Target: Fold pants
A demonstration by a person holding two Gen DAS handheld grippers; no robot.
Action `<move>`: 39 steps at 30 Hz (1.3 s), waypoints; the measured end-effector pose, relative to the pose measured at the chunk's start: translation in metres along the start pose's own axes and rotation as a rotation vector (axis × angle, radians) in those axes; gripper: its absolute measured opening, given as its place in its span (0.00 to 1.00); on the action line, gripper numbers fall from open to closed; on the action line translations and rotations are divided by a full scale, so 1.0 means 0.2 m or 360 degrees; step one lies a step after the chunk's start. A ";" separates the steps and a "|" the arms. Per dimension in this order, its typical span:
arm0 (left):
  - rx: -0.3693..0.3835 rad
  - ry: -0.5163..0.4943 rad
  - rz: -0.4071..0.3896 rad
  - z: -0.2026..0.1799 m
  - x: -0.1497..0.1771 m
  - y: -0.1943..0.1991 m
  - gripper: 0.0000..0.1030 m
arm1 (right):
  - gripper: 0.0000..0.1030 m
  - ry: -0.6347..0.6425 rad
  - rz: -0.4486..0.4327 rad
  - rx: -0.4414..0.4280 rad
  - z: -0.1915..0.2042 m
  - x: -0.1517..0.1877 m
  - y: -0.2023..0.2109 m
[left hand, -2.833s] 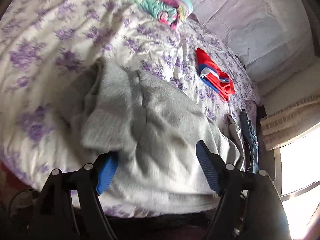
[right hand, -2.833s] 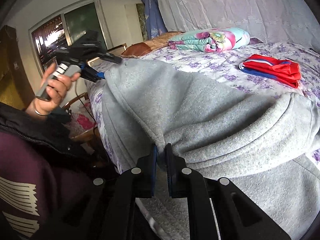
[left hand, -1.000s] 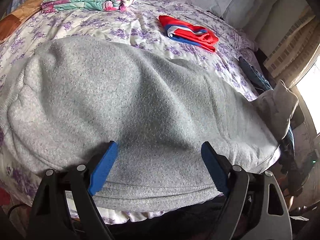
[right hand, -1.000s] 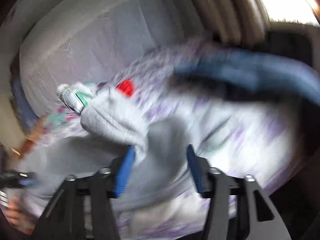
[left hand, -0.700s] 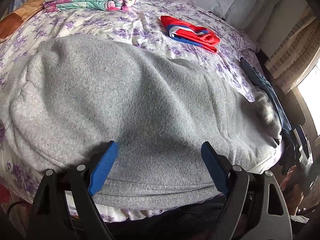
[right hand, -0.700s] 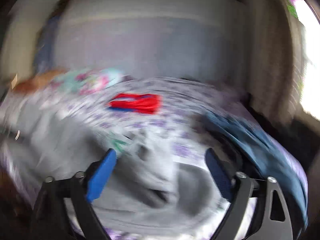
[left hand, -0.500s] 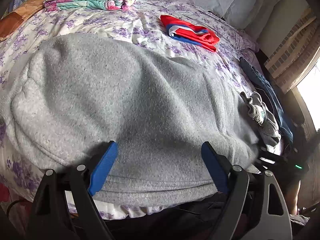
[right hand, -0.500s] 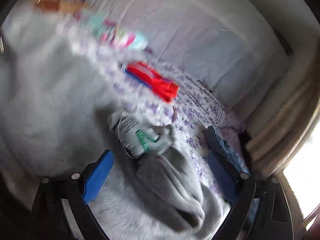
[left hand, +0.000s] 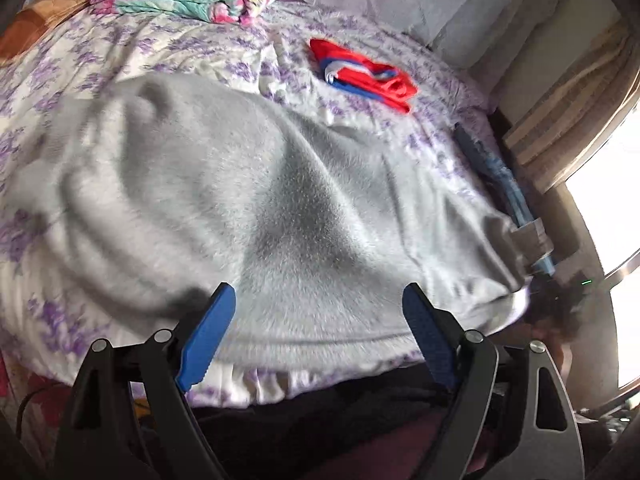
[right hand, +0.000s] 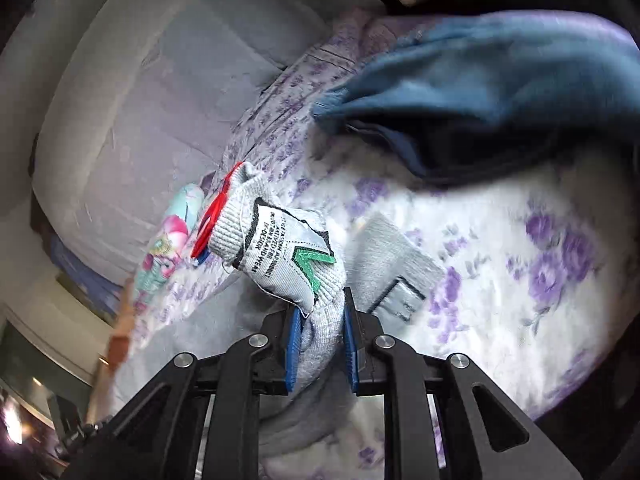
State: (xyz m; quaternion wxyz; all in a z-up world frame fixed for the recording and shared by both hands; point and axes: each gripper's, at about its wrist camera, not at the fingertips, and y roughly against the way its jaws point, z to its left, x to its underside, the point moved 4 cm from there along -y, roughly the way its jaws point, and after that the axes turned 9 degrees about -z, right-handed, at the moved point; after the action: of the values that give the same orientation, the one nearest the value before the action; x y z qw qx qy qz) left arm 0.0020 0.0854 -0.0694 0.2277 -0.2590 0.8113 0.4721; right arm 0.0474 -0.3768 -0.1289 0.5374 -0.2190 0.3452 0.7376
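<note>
Right hand-held gripper (right hand: 319, 344): jaws closing on a bunched grey hem of the pants (left hand: 248, 216), cloth between the pads. Left hand-held gripper (left hand: 316, 336): spread wide, empty, pants just ahead on the bed (left hand: 132, 52). Step, as judged: securing a hem; next, the left must seize the opposite edge. Only the right view shows the label (right hand: 276, 248); only the left shows the whole spread garment.

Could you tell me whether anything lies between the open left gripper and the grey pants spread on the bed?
Nothing visible does. The left gripper hangs open just above the grey pants, with only air between its blue pads and the fabric. The folded red garment lies farther back on the bedspread, apart from them.
</note>
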 end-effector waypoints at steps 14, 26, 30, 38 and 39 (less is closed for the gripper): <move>-0.0058 0.0289 0.0003 0.24 0.01 0.00 0.79 | 0.18 0.0026 0.0021 -0.0117 0.01 -0.07 -0.07; -0.0198 0.0356 -0.0189 0.30 -0.12 0.08 0.07 | 0.16 0.0005 0.0020 -0.0284 0.05 -0.17 -0.02; -0.0274 0.0346 -0.0250 0.33 -0.11 0.17 0.06 | 0.17 -0.0006 -0.0029 -0.0331 0.04 -0.17 0.07; -0.0349 0.0271 -0.0116 0.38 0.02 0.16 0.17 | 0.50 0.0026 0.0021 0.0008 -0.14 -0.11 0.17; -0.0368 0.0236 -0.0126 0.36 0.01 0.21 0.18 | 0.54 0.0061 -0.0067 0.0081 -0.13 -0.15 0.25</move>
State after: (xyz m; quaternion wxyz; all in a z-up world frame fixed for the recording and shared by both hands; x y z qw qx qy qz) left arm -0.0165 0.1663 -0.0760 0.1543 -0.3495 0.7551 0.5328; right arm 0.0099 -0.4256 -0.1118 0.5515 -0.2267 0.3694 0.7127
